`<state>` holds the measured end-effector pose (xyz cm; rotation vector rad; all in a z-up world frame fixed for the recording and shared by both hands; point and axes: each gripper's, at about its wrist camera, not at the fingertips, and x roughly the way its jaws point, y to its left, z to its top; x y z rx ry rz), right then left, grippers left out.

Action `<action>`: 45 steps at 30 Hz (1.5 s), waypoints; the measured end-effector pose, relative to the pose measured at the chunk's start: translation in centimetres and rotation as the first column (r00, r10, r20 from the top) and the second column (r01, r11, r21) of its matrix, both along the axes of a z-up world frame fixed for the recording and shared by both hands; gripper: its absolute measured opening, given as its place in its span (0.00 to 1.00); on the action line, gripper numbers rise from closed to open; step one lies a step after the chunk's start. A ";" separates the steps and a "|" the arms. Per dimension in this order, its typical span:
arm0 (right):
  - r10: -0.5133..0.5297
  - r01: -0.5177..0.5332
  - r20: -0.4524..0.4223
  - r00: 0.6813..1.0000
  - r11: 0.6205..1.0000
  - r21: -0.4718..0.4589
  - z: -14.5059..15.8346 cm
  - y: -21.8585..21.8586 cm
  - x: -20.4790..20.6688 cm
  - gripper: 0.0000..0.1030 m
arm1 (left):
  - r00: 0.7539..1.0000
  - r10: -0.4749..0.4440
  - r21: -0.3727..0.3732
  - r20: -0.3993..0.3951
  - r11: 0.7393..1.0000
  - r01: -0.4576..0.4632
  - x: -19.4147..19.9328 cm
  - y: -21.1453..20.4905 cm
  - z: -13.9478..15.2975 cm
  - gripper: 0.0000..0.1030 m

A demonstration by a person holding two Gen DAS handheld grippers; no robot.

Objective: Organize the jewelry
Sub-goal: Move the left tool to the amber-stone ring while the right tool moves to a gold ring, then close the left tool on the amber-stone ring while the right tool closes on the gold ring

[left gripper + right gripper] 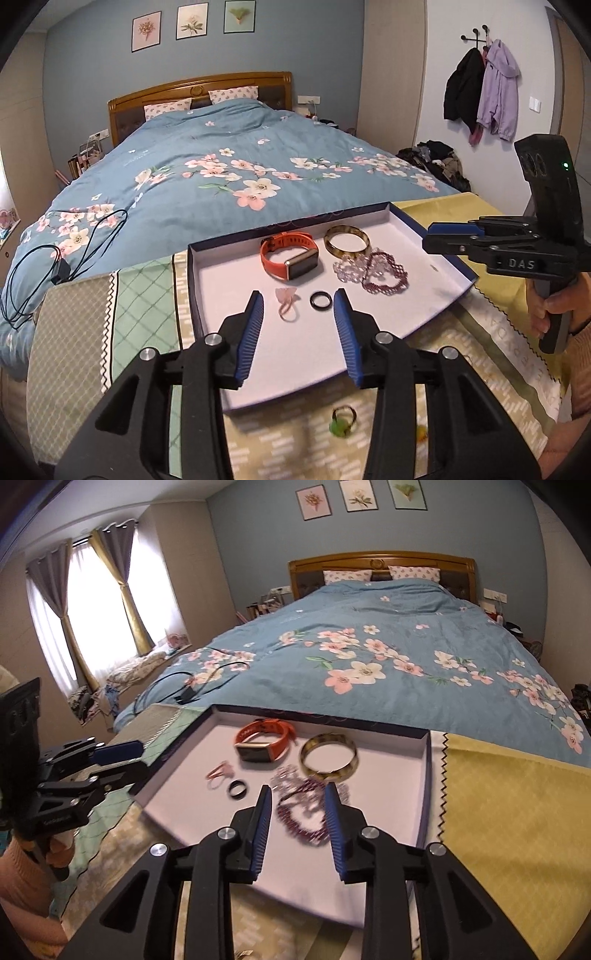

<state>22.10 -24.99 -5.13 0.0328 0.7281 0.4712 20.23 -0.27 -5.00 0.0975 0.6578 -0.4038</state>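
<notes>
Only the left wrist view shows the green ring [342, 421] outside the box [436, 236]; both grippers gape empty.

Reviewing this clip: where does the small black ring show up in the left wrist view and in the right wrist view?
Left wrist view: the black ring lies in the tray, low centre, just left of the right-hand blue pad.
Right wrist view: the black ring lies in the tray, left of centre, just left of the left-hand blue pad.
Shared landmark: the orange watch sits just beyond the ring in both.
</notes>
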 end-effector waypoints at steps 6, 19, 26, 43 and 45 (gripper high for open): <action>0.039 -0.039 -0.007 0.999 0.999 0.004 -0.1 -0.1 -3.2 0.27 | 1.000 -0.006 -0.009 -0.019 1.000 0.006 -2.1 0.6 -0.7 0.38; 0.049 -0.050 -0.113 0.992 0.999 -0.004 -3.7 -0.8 -8.5 0.27 | 0.995 -0.078 0.013 -0.066 0.997 0.079 -7.0 -0.6 -3.2 0.41; 0.040 -0.040 -0.138 0.990 0.999 0.002 -4.9 -0.8 -9.8 0.27 | 0.986 -0.131 0.002 -0.104 0.991 0.132 -9.0 -1.7 -4.5 0.42; 0.085 -0.083 -0.144 0.986 0.996 0.019 -5.3 0.3 -11.6 0.28 | 0.966 -0.170 0.015 -0.196 0.984 0.176 -9.0 -3.9 -6.5 0.42; 0.089 -0.089 -0.144 0.986 0.996 0.010 -5.5 0.6 -11.8 0.28 | 0.964 -0.169 0.012 -0.207 0.985 0.175 -8.6 -4.0 -6.7 0.42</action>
